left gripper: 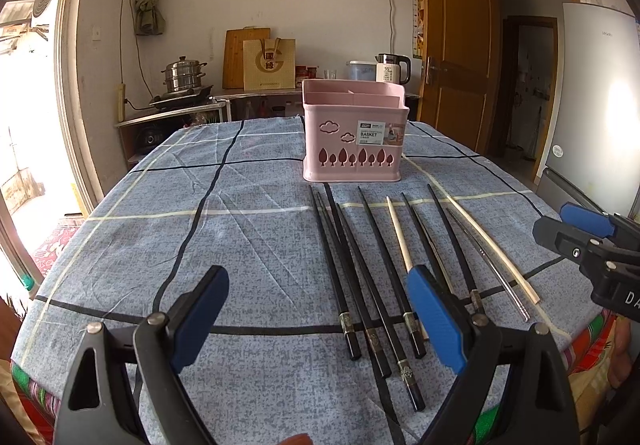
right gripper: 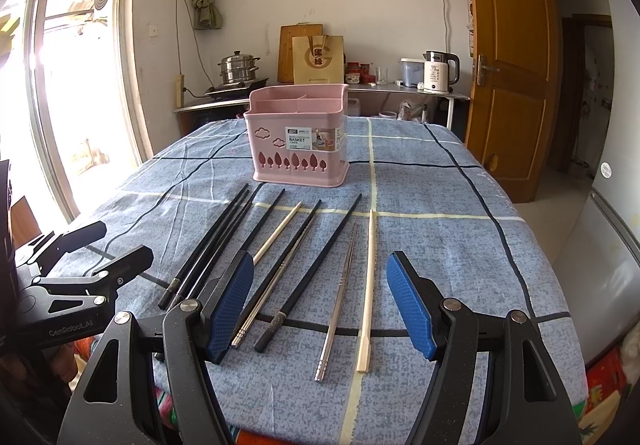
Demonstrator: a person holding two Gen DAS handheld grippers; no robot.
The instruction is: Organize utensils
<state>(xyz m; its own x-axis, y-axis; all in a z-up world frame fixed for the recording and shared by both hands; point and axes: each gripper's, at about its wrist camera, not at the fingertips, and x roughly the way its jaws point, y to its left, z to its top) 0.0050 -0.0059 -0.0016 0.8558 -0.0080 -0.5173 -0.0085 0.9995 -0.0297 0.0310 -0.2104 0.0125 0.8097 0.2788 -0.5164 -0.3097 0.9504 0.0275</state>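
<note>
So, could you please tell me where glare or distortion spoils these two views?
Left wrist view: the doorway at left is blown out, glare whitens the fridge, and the fisheye bows the table edges. Right wrist view: the window is overexposed, the door curves, yet the chopsticks stay sharp.

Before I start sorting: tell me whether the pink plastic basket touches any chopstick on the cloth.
Apart. In the right wrist view, blue checked cloth shows between the pink plastic basket and the nearest black chopstick tips.

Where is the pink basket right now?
The pink basket stands upright on the checked tablecloth, just beyond the far tips of the chopsticks, centre-left in the right wrist view.
</note>
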